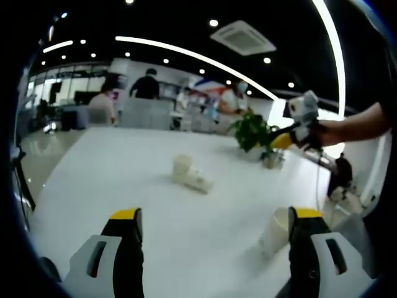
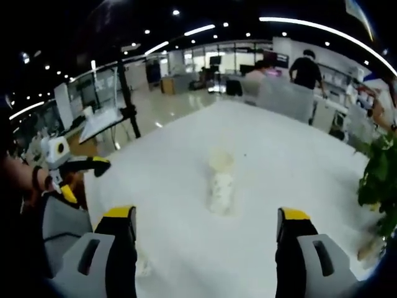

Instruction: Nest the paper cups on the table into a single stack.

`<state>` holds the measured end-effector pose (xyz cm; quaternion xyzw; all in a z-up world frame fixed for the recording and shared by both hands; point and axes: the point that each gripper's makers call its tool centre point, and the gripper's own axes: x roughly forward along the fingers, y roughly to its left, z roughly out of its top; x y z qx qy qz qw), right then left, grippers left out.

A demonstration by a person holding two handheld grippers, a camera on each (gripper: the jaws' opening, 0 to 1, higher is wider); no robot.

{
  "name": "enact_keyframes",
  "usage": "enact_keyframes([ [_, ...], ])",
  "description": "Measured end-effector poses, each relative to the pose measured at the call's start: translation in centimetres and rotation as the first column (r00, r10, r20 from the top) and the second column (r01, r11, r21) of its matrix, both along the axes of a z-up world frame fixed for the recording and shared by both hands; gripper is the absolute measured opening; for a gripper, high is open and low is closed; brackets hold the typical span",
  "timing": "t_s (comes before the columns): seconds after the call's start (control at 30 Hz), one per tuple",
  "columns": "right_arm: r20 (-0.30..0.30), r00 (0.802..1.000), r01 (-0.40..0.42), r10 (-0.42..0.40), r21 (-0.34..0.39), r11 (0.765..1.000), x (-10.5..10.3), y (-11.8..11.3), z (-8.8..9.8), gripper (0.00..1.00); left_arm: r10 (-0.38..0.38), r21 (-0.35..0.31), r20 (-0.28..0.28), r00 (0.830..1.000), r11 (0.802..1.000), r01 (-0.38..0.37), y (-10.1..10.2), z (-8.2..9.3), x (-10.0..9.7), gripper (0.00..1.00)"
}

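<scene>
**Both grippers hovering wide open, cups out ahead on the worktop**

I'm seeing the left gripper (image 1: 214, 233) with jaws spread wide, holding nothing. One paper cup (image 1: 275, 231) is lying tipped just inside my right-hand jaw in the left gripper view, touching or nearly touching its inner face; I can't tell which. Further ahead, roughly on the centre line between the jaws but well apart from them, an upright cup (image 1: 182, 167) is standing with a lying cup stack (image 1: 200, 182) right beside it, apparently touching.

In the right gripper view the right gripper (image 2: 206, 233) is also gaping wide and empty. The same cluster is sitting dead ahead between the jaws: upright cup (image 2: 221, 160) at the far end, lying stack (image 2: 221, 191) pointing back toward me. It's blurred, so I can't count the cups.

Nothing is standing between either set of jaws and the cluster; bare white worktop (image 1: 124, 174) in between. A potted plant (image 1: 254, 132) is sitting near the far worktop edge, beside where the right gripper is coming into the left gripper view, held by a hand (image 1: 332, 132). The left gripper is showing at the left edge of the right gripper view, off the worktop edge. People are standing at desks in the background.
</scene>
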<state>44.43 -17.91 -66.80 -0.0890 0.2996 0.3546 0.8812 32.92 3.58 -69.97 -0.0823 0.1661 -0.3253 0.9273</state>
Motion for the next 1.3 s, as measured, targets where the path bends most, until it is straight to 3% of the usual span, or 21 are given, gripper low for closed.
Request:
enact_keyframes([
  [0.43, -0.033, 0.999, -0.01, 0.009, -0.024, 1.0, 2.2, 0.7, -1.4, 0.84, 0.007, 0.003, -0.011, 1.0, 1.0, -0.007, 0.0, -0.7, 0.0, 0.96],
  [1.3, -0.079, 0.993, -0.095, 0.088, -0.101, 0.99, 6.5, 5.0, -4.8, 0.78, 0.009, 0.011, -0.016, 1.0, 1.0, -0.009, 0.0, -1.6, 0.0, 0.96],
])
